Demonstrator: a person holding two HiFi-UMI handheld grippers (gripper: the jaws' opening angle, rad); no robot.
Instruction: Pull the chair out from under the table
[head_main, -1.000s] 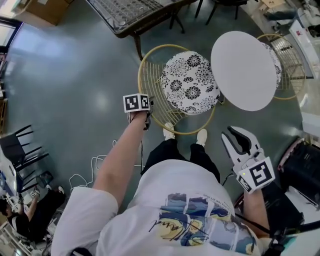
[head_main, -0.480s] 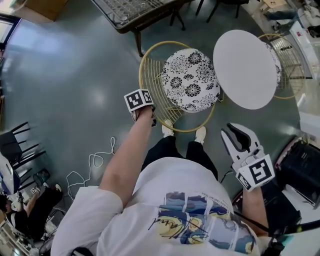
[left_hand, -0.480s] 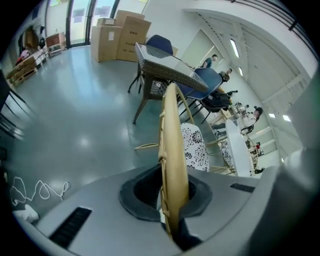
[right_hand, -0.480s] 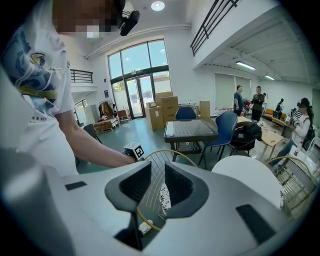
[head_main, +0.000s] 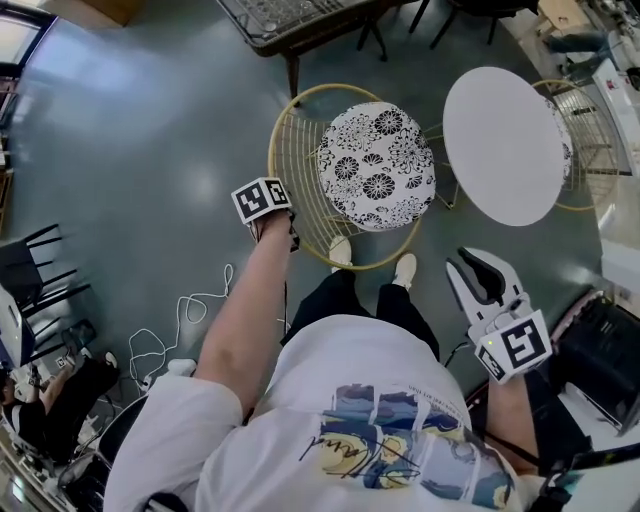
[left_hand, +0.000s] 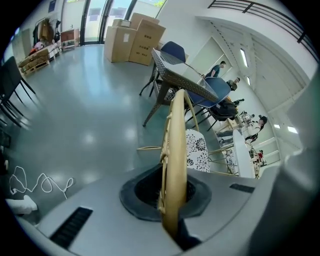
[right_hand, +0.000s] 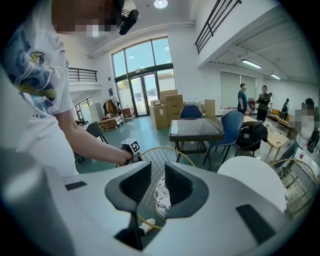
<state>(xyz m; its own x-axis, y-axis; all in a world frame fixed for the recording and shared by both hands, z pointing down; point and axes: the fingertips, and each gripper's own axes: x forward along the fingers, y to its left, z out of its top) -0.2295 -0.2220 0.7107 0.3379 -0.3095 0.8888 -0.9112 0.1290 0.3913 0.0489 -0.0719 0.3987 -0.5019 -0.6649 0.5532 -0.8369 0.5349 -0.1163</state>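
Observation:
The chair has a gold wire back (head_main: 285, 140) and a round black-and-white flowered seat (head_main: 376, 166); it stands on the floor just left of the round white table (head_main: 505, 145), its seat beside the tabletop's edge. My left gripper (head_main: 272, 230) is at the left rim of the back. In the left gripper view the gold rim (left_hand: 176, 145) runs up between the jaws, which have just been closing and now clamp it at my left gripper (left_hand: 172, 195). My right gripper (head_main: 480, 275) hangs open at my right side; my right gripper (right_hand: 156, 185) holds nothing.
A dark wire-top table (head_main: 290, 20) stands behind the chair. A second gold chair (head_main: 585, 150) sits on the white table's far side. My feet (head_main: 340, 250) are at the chair's front. A white cable (head_main: 190, 320) and black chairs (head_main: 40, 280) lie left.
The chair has slid left, away from the white table, so its seat no longer lies under the tabletop. My left gripper moved left with the rim; the right one barely shifted in the picture.

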